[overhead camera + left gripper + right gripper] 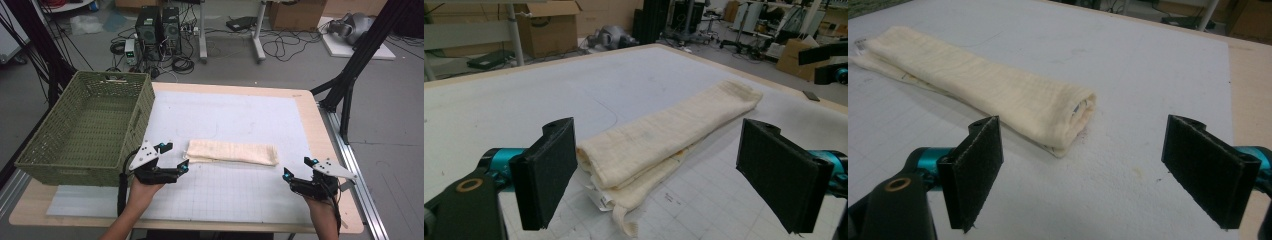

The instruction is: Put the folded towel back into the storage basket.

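A cream towel (231, 151), folded into a long narrow strip, lies across the middle of the white grid mat (240, 120). My left gripper (174, 157) hovers open just off the towel's left end, and in the left gripper view that end (634, 160) sits between the wide-apart jaws (656, 175). My right gripper (297, 167) stands open a short way off the towel's right end, nearer the front edge. In the right gripper view the towel (983, 85) lies ahead and to the left of the spread jaws (1083, 175), with nothing between them.
A green woven basket (90, 125) stands empty on the table's left side, close behind my left gripper. The wooden table edge (325, 135) runs along the right. Computers, cables and boxes sit on the floor beyond the table.
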